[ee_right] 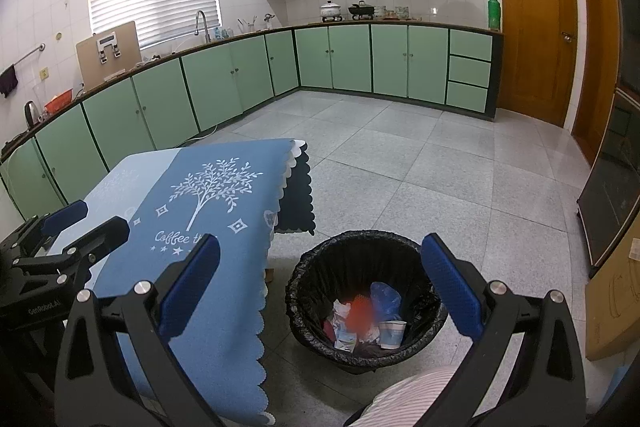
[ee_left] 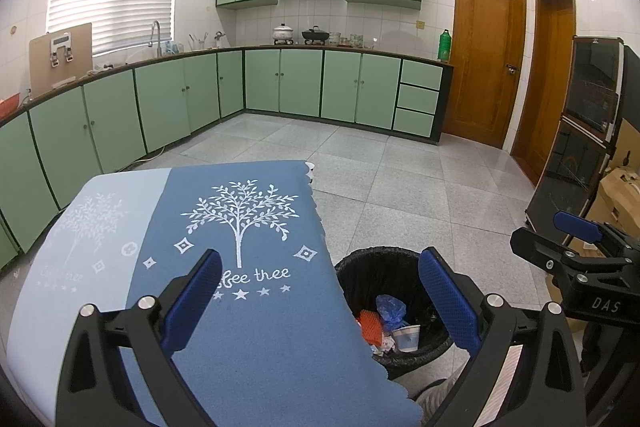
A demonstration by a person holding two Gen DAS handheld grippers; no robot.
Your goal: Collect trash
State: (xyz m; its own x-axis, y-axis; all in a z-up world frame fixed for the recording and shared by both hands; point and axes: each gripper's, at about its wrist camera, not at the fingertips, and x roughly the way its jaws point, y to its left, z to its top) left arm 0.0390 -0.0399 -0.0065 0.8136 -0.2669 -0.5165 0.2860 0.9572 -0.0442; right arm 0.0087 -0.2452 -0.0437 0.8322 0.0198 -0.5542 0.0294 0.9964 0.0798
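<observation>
Trash point(ee_right: 362, 319) lies inside bin point(ee_right: 304, 279) beside tablecloth point(ee_right: 224, 195).

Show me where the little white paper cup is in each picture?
Left wrist view: the small white paper cup sits low and right of centre, inside the round black-lined trash bin, beside the blue tablecloth's edge.
Right wrist view: the cup is low, just right of centre, at the bin's right side.
Shared landmark: the crumpled blue plastic bag just above the cup.

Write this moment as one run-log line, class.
left gripper: open, empty | right gripper: open, empty | bin: on floor beside table, holds cup, wrappers
</observation>
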